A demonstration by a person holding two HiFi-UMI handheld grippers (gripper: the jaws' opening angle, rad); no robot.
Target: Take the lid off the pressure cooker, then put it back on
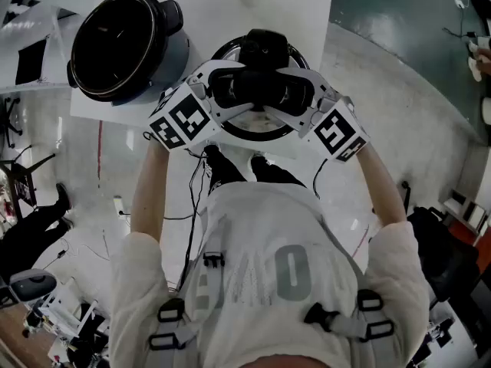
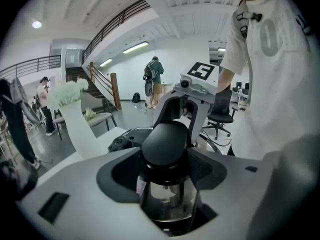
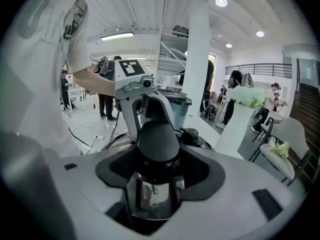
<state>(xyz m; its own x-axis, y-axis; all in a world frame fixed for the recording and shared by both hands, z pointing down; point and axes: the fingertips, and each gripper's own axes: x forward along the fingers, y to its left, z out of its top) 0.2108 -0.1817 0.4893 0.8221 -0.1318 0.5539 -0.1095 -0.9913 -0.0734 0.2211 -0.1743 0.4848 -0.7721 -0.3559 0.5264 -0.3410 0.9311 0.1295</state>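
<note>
The pressure cooker's pot [image 1: 115, 44] stands open on the white table [image 1: 295, 6], its dark inside showing. To its right I hold the round lid [image 1: 257, 133] by its black handle [image 1: 261, 87]. My left gripper [image 1: 229, 90] and right gripper [image 1: 298, 94] clamp that handle from opposite sides. In the left gripper view the black handle knob [image 2: 166, 143] and its shiny stem fill the gap of the left gripper [image 2: 167, 171]. The right gripper view shows the same knob [image 3: 157, 140] inside the right gripper [image 3: 155, 174]. The lid's black valve [image 3: 190, 134] sits just behind.
The person's shoes [image 1: 238, 167] and cables [image 1: 188, 205] are on the floor below the lid. A white stand with pale green fluff [image 2: 75, 119] rises by the table. People [image 2: 154, 81] and an office chair [image 2: 222, 111] are farther off.
</note>
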